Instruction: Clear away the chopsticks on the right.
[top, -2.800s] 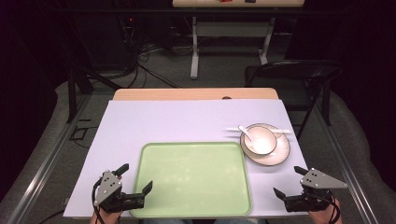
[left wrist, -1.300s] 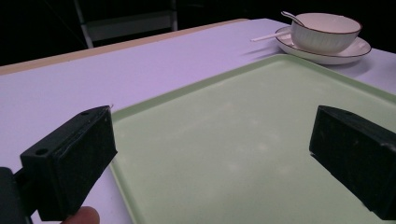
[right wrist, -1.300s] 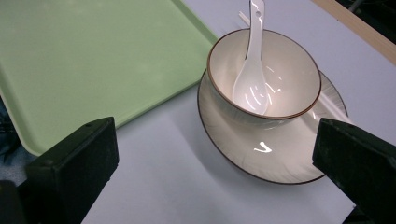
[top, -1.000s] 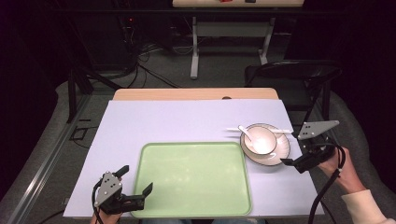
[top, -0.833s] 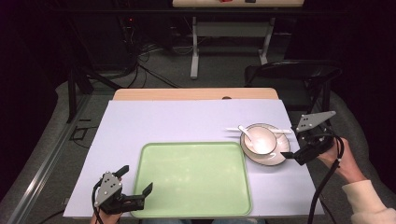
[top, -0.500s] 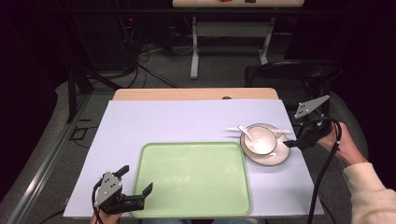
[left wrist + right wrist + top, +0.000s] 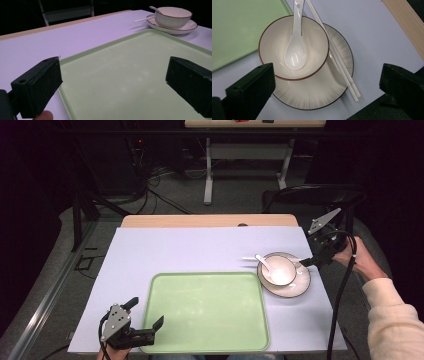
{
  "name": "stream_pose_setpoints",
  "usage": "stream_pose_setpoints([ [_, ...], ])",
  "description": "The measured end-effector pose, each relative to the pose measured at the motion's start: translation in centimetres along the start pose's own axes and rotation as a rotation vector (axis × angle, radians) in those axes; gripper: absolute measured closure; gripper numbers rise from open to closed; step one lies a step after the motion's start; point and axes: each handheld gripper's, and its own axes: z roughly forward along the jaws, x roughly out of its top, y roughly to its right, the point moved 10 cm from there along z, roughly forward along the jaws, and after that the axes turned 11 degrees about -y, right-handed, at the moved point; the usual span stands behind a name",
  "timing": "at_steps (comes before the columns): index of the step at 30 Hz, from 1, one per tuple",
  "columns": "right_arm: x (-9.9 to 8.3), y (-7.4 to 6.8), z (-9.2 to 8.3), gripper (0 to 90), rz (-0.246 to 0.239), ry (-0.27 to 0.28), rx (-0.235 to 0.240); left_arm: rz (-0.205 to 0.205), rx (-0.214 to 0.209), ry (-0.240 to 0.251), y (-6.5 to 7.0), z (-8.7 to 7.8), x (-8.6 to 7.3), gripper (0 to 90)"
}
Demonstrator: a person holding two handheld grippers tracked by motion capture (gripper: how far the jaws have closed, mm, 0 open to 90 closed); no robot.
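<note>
Chopsticks (image 7: pixel 342 62) partly behind bowl (image 7: pixel 312 50); spoon (image 7: pixel 295 47) handle cut off.

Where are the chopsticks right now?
In the right gripper view, the chopsticks lie across the plate, touching the bowl on the side away from the green tray.

1. The tray (image 7: pixel 207 312) is pale green, plain, with faint whitish smudges.
2. The table cover (image 7: pixel 190 250) is light lavender; the tabletop edge (image 7: pixel 210 220) is light wood.
3. The bowl (image 7: pixel 293 47) is cream with a thin brown rim line.
4. The plate (image 7: pixel 322 95) is cream, with fine grey radial streaks and a dark rim line.
5. The spoon (image 7: pixel 295 50) and chopsticks (image 7: pixel 337 60) are glossy white.
6. The jaws are black.
7. The sleeve (image 7: pixel 397 320) is cream.
</note>
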Motion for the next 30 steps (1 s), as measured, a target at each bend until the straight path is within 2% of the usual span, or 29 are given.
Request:
stream_pose_setpoints([
  [3, 0.1, 0.5, 0.6, 0.4, -0.001, -0.027, 0.011, 0.003, -0.001, -0.001, 0.0, 0.0, 0.0, 0.3],
  [8, 0.0, 1.7, 1.5, 14.5, 0.023, -0.050, 0.020, 0.002, 0.000, -0.001, 0.0, 0.0, 0.0, 0.3],
  [13, -0.4, 2.5, 2.7, 22.7, 0.025, -0.096, 0.030, -0.001, 0.001, -0.002, 0.0, 0.0, 0.0, 0.3],
  [17, -0.7, 2.9, 3.6, 31.8, 0.009, -0.148, 0.004, 0.001, 0.003, 0.002, -0.1, 0.0, 0.0, 0.3],
  [18, -0.7, 3.2, 3.8, 33.7, -0.023, -0.155, -0.014, 0.001, 0.003, 0.003, -0.1, -0.1, 0.0, 0.3],
  [22, -1.0, 3.3, 4.9, 42.6, -0.057, -0.211, -0.045, 0.000, 0.001, 0.003, -0.1, -0.1, 0.0, 0.3],
  [23, -0.9, 3.5, 5.2, 45.1, -0.085, -0.214, -0.059, 0.000, 0.001, 0.003, -0.1, -0.1, 0.0, 0.3],
  [24, -1.0, 3.5, 5.5, 46.0, -0.090, -0.237, -0.068, 0.000, 0.002, 0.003, -0.1, -0.1, 0.0, 0.3],
  [30, -1.1, 3.5, 6.9, 58.4, -0.122, -0.282, -0.074, 0.001, 0.002, 0.006, -0.1, -0.1, 0.1, 0.3],
])
